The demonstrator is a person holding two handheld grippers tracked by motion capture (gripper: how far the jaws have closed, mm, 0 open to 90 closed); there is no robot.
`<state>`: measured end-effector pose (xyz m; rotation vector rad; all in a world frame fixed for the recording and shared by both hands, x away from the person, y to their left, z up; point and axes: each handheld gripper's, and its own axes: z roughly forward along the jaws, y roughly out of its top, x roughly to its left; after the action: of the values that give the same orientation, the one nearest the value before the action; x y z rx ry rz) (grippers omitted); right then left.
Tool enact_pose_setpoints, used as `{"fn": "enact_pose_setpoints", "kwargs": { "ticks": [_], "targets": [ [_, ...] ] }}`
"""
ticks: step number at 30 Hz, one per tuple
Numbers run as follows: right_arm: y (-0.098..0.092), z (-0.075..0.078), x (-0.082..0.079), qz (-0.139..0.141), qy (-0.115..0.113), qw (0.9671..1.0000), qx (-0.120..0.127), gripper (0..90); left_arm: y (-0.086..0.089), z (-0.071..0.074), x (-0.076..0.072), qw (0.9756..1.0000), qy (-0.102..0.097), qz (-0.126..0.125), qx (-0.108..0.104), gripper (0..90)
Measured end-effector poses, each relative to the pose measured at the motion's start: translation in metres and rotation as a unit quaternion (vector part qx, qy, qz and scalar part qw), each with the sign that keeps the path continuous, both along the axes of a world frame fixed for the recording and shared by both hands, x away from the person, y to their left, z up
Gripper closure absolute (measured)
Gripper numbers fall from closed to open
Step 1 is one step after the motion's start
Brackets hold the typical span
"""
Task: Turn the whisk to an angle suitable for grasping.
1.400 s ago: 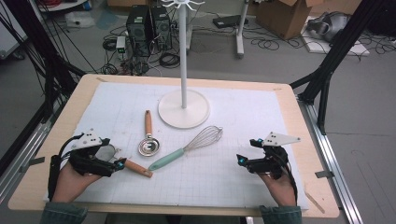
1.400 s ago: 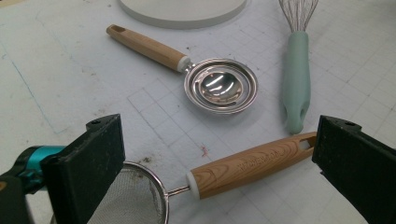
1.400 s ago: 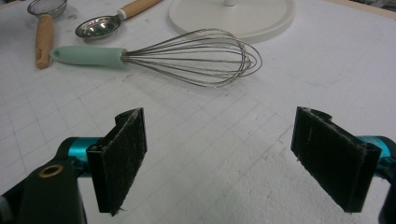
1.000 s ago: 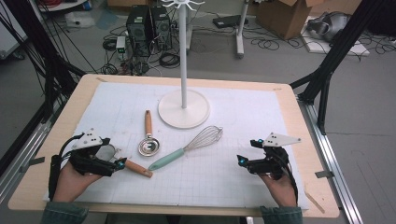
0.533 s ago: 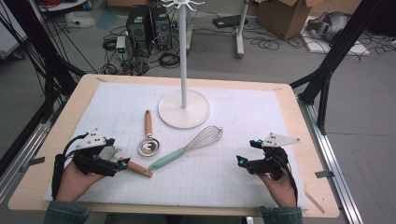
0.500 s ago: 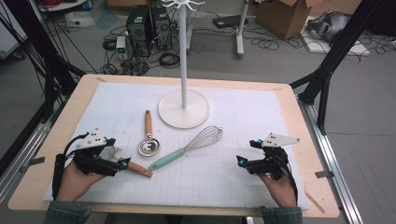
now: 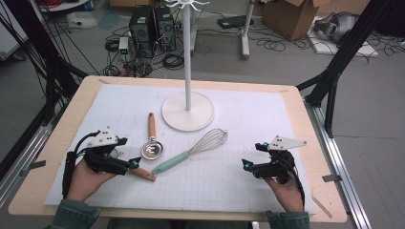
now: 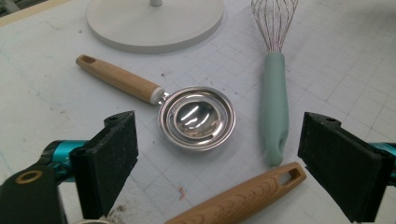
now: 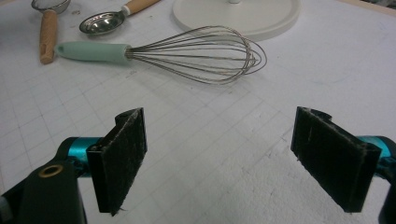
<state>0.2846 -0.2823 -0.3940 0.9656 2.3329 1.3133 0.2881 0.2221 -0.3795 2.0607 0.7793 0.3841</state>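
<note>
table (image 7: 57,143): pale wood
cover: white gridded mat (image 7: 229,181)
on mat: stand base (image 7: 187,111), whisk (image 7: 193,152), steel scoop (image 7: 152,143), wooden handle (image 7: 143,174)

Bright, even light; glare on the metal spoon (image 8: 196,117); edges perhaps slightly soft

You had a cardboard box (image 7: 290,14) on the floor past the table (image 7: 296,102), with computer towers (image 7: 153,24) and loose cables (image 7: 286,45).

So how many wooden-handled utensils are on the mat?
2: the metal scoop left of the stand's base, and a second wooden handle by the left gripper, its head hidden.
</note>
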Motion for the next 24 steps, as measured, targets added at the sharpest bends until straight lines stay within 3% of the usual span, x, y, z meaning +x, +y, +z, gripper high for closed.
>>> {"fn": "enact_pose_setpoints", "kwargs": {
  "ticks": [14,24],
  "targets": [
    [0.001,0.0,0.0,0.002,0.001,1.0,-0.002,17.1,-0.034,-0.007,0.018,0.9989,0.026,-0.038,-0.001,28.1],
    [0.003,-0.001,0.0,0.005,0.004,1.0,-0.004,17.1,-0.06,-0.018,0.025,0.9955,0.05,-0.079,0.018,41.6]
  ]
}}
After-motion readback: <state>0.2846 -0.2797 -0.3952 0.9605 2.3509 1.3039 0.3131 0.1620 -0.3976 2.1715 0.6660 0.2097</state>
